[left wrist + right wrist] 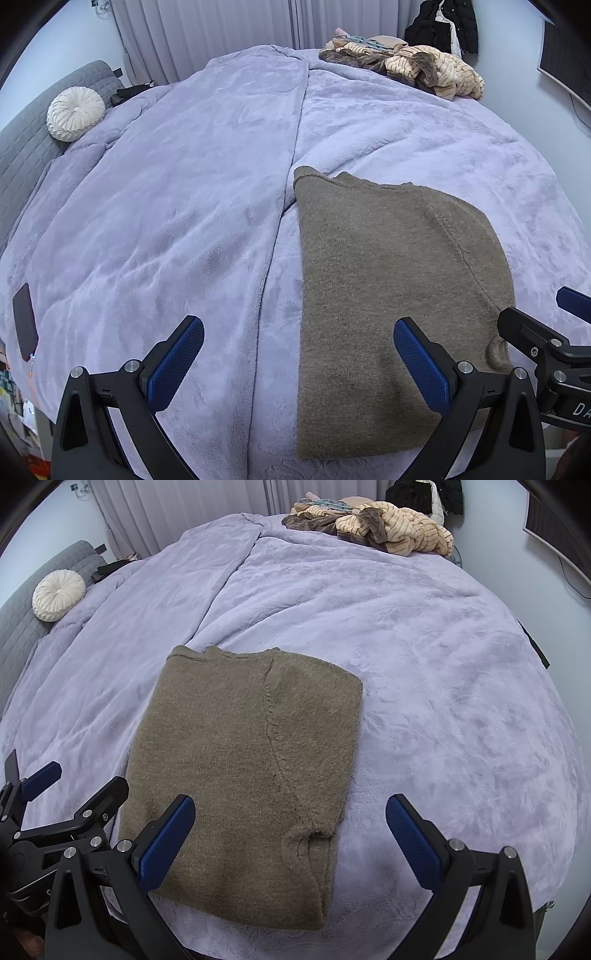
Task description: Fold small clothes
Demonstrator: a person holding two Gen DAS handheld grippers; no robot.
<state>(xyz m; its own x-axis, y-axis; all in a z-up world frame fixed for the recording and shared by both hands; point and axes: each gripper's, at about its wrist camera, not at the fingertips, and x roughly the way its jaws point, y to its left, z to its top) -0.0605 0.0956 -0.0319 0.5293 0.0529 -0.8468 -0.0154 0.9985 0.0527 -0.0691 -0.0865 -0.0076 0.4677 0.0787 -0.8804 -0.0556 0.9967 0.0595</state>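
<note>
One sweater [243, 760], brown knit, folded into a rough rectangle, flat on the bed [166, 192] near its front edge. One pile of clothes [413, 66], striped cream and brown, at the far end, well apart from the sweater. One round white cushion [75, 113] against the grey headboard [22, 147] at far left. One dark phone [25, 321] on the blanket at the left edge. One black jacket [443, 26] hanging by the far wall, beside pale curtains [221, 33].

Two grippers, both above the front edge of the bed. Left gripper [299, 362] spread wide, holding nothing; its right finger over the sweater's near left part, its left finger over bare blanket. Right gripper [291, 843] also spread wide and empty; its left finger over the sweater's near left corner, its right finger over blanket to the right of the sweater. Whether any finger touches the cloth: impossible to say.
</note>
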